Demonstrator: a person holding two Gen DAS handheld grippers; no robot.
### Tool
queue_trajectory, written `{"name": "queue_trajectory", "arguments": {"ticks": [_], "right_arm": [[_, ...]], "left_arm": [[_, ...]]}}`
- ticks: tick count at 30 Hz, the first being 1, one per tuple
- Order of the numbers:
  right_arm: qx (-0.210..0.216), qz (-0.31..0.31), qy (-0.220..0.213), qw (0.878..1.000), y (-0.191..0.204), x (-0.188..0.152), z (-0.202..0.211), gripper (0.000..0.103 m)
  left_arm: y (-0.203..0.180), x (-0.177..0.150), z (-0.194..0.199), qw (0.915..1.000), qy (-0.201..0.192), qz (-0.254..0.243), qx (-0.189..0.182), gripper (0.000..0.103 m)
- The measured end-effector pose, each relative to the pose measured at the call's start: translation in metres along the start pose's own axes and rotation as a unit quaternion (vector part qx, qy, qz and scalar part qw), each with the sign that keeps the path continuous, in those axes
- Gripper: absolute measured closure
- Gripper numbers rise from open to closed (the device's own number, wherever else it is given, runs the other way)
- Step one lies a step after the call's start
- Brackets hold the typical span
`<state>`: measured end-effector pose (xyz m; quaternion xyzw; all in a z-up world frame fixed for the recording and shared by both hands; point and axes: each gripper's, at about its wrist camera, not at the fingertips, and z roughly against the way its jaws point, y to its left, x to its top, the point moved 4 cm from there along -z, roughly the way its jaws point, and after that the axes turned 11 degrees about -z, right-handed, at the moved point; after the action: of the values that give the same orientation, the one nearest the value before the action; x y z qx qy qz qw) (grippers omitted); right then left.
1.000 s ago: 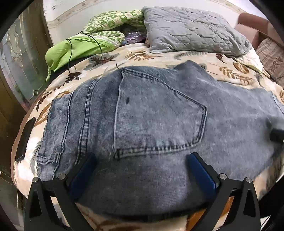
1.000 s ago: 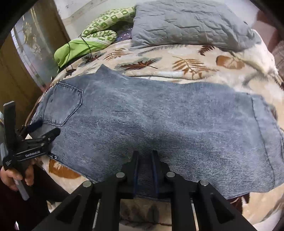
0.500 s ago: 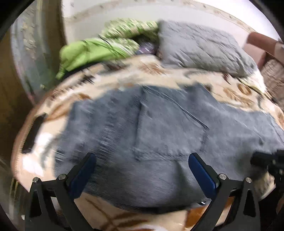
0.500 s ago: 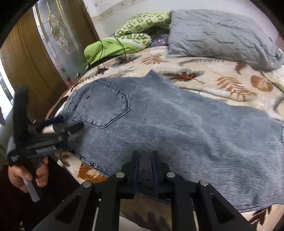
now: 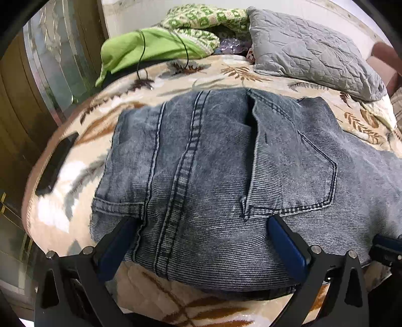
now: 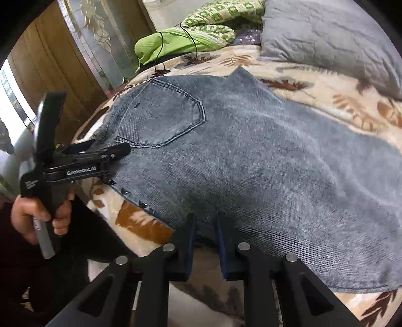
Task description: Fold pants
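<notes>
Grey-blue jeans (image 5: 213, 181) lie flat on the bed, back pocket up, waist end toward the left; they also fill the right wrist view (image 6: 263, 161). My left gripper (image 5: 201, 223) is open, its blue pads over the waist end of the jeans near the front edge. It shows from the side in the right wrist view (image 6: 110, 148), held by a hand. My right gripper (image 6: 204, 221) is nearly closed, with a narrow gap, at the near edge of the jeans by the crotch; I cannot tell whether cloth is between the pads.
The bed has a leaf-print blanket (image 5: 226, 73). A grey pillow (image 5: 309, 52), a green cloth (image 5: 143, 50) and a green-white knit (image 5: 201, 22) lie at the back. A black cable (image 5: 140, 60) and a dark phone (image 5: 57, 163) lie left. Wooden doors (image 6: 50, 63) stand left.
Both grippers shifted left along the jeans. The left gripper now sits over the waistband end. The right view swung toward the waist; its pads stay nearly closed.
</notes>
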<state>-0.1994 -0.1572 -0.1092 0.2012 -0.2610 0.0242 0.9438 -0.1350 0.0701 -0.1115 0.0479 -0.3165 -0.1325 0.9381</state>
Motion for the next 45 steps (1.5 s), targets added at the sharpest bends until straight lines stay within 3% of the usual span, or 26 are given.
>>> {"name": "queue_trajectory", "arguments": {"ticks": [13,17,21,28,33,37,42,45], "right_arm": [[0.037,-0.026,0.028,0.999,-0.011,0.003,0.006,0.084],[0.030,-0.040,-0.029,0.998,-0.021,0.016,0.028,0.084],[0.002,-0.088,-0.081,0.993,-0.052,0.033,0.049,0.084],[-0.047,-0.225,-0.137,0.964,-0.131,0.051,0.084,0.084],[-0.071,-0.302,-0.160,0.937,-0.195,0.059,0.109,0.084],[-0.088,-0.339,-0.160,0.923,-0.237,0.065,0.120,0.084],[-0.102,-0.361,-0.129,0.918,-0.274,0.073,0.112,0.084],[-0.108,-0.365,-0.107,0.918,-0.290,0.077,0.103,0.084]], "left_arm": [[0.003,-0.017,0.015,0.9998,-0.009,0.017,-0.007,0.000],[0.010,-0.013,0.034,0.9979,-0.050,0.041,-0.001,0.000],[0.005,0.007,0.056,0.9941,-0.103,0.034,0.003,0.000],[-0.067,0.039,0.054,0.9893,-0.118,-0.067,-0.052,0.000],[-0.113,0.036,0.043,0.9819,-0.110,-0.132,-0.080,0.000],[-0.131,0.028,0.032,0.9801,-0.091,-0.152,-0.090,0.000],[-0.145,0.023,0.014,0.9794,-0.060,-0.172,-0.088,0.000],[-0.149,0.022,0.010,0.9789,-0.063,-0.175,-0.085,0.000]]}}
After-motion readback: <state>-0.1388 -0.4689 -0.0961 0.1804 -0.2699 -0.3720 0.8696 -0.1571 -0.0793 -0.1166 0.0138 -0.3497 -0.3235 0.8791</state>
